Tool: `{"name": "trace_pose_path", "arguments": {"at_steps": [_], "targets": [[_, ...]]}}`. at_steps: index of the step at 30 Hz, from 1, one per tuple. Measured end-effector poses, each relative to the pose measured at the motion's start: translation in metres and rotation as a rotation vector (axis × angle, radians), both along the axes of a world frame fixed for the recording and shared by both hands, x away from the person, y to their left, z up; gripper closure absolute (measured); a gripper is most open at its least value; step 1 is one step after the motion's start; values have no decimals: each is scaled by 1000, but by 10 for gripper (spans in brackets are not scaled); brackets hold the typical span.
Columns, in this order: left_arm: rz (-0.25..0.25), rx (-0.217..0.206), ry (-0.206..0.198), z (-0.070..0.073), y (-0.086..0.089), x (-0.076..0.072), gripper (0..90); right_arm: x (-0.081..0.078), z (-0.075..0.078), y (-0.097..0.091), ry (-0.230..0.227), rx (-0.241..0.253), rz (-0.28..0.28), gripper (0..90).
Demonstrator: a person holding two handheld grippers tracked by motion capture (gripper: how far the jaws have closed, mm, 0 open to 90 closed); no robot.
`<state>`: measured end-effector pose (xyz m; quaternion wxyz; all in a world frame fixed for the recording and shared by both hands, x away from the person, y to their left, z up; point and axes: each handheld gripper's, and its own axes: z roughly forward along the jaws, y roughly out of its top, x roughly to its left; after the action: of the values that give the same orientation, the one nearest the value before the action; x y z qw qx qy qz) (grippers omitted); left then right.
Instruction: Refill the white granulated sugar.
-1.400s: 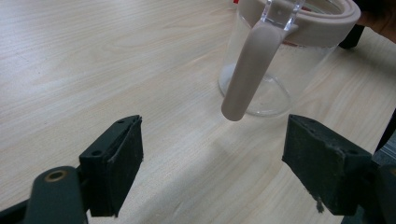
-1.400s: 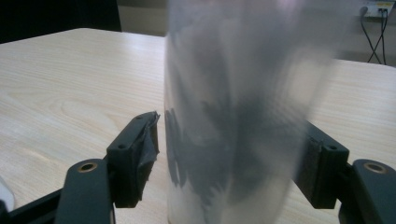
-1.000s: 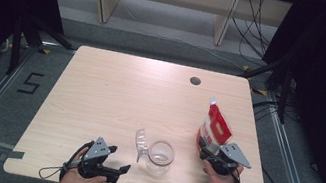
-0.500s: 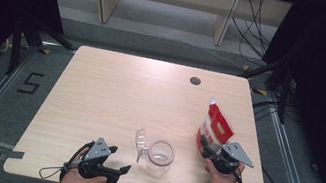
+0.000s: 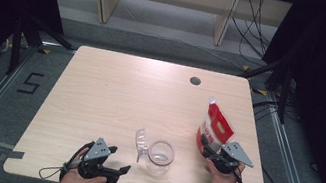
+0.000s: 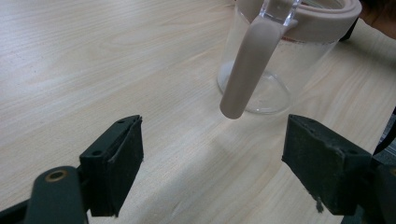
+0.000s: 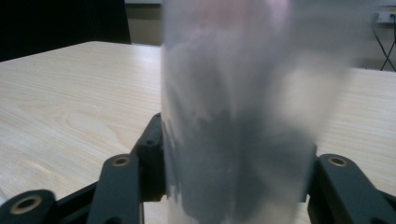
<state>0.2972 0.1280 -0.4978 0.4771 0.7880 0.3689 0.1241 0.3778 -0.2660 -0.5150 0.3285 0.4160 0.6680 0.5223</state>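
Here the right hand-held gripper, at the lower right of the high view, has its jaws set on either side of the lower body of a red-and-white stand-up pouch, and they have just been closing on it; in the right gripper view the pouch stands between the two black jaws and reaches both, so the grip reads as clamped on the pouch. The pouch looks soft and light, with slick film walls that will buckle under a hard squeeze, and it is likely to sag or slip if taken near its thin top corner; the fuller lower half, where the jaws now sit, seems the safer hold. Left of it, near the bottom centre of the frame, a clear glass jar stands with its hinged lid swung open; it is rigid, breakable and smooth. The left hand-held gripper rests on the bench at the lower left, jaws wide apart and empty, aimed at the jar. Against the earlier frame, both hands, pouch and jar sit where they were.
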Motion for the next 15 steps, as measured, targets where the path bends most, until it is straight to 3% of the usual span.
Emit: {"name": "trace_pose_path", "arguments": {"at_steps": [3,5,6,8,12,15], "targets": [[18,-10,-2,0,-1,-1,197,2,-1,0,-18,13,5,459],[15,-8,-2,0,-1,-1,198,4,-1,-2,-29,28,47,459],[12,-1,-2,0,0,-1,198,3,-1,-1,-22,6,5,449],[-5,17,-14,1,1,0,198,6,-1,-1,-27,19,14,442],[-2,7,-17,0,1,0,198,6,-2,0,-39,35,24,487],[-6,-2,-15,0,0,0,198,6,0,-3,-21,22,20,503]]}}
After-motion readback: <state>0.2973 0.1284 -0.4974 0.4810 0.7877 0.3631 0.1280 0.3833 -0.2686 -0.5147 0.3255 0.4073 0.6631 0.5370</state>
